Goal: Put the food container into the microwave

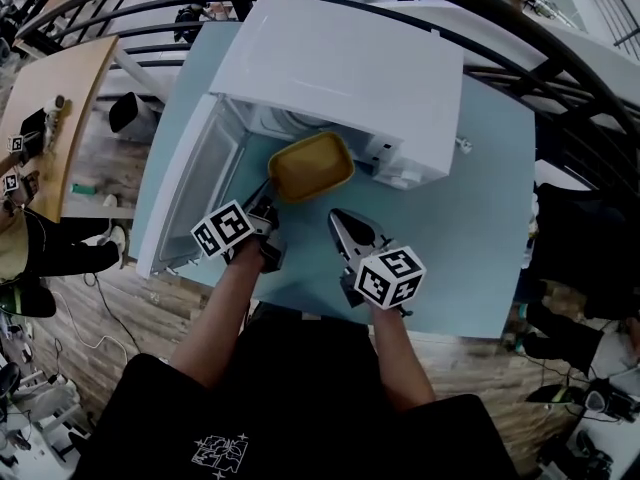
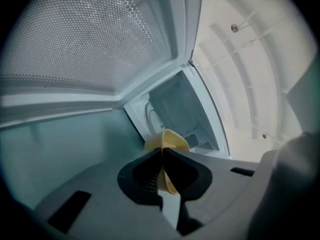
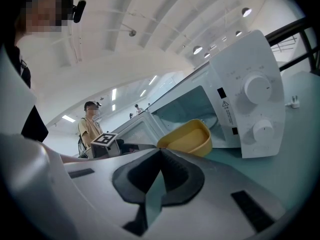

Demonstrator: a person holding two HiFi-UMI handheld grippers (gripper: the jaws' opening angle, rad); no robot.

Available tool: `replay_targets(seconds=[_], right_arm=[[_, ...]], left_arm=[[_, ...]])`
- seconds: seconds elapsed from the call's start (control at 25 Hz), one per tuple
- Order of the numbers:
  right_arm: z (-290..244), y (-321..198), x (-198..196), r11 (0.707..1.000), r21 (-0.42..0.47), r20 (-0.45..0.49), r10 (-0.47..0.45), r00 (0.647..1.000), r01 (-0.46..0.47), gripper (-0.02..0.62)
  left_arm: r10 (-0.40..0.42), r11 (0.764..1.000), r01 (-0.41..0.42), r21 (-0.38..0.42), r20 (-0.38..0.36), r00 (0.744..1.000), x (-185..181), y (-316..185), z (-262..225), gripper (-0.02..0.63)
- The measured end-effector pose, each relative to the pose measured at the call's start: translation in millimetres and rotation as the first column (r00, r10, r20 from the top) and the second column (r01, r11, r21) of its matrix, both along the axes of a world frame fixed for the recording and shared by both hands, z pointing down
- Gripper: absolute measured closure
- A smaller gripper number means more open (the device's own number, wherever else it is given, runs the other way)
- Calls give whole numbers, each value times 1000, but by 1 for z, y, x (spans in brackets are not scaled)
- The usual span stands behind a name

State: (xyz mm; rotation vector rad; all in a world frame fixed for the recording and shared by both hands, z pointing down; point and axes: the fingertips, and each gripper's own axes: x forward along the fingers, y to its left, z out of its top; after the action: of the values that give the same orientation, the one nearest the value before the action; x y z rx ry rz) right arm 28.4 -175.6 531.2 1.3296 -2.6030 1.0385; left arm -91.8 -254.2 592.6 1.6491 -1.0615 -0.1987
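A pale blue table [image 1: 480, 218] carries a white microwave [image 1: 340, 68] at its far side. The microwave door [image 1: 195, 188] is swung open to the left, and its perforated window shows in the left gripper view. The table stands on a wooden plank floor [image 1: 110, 298]. There is a wooden desk [image 1: 70, 88] to the far left, and dark curved railing bars [image 1: 560, 58] cross the far right.

The yellow food container [image 1: 310, 166] is empty and sits at the mouth of the microwave, just in front of the open cavity and lifted off the table. I cannot tell whether its far end has passed the sill. The left gripper [image 1: 268, 203] holds it by the near left rim. In the left gripper view the jaws are pinched together on the container's thin wall, and the cavity lies beyond.

The right gripper [image 1: 345, 223] hovers over the table, just right of the container and nearer to the person, without touching it. Its jaws are pressed together with nothing between them. From its view the microwave's two round knobs [image 3: 257, 89] are on the right. Past the open door, a person in a beige shirt [image 3: 90, 126] stands far back under a white ceiling with round lights [image 3: 245, 11].
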Motion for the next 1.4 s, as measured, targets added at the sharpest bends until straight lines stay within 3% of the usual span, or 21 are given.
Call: replay_targets(seconds=[1.4], right_arm=[[6, -41, 9, 998, -17, 3, 59, 998, -58, 589]], left_arm=[[-35, 999, 35, 18, 2, 999, 25, -99, 2, 580]])
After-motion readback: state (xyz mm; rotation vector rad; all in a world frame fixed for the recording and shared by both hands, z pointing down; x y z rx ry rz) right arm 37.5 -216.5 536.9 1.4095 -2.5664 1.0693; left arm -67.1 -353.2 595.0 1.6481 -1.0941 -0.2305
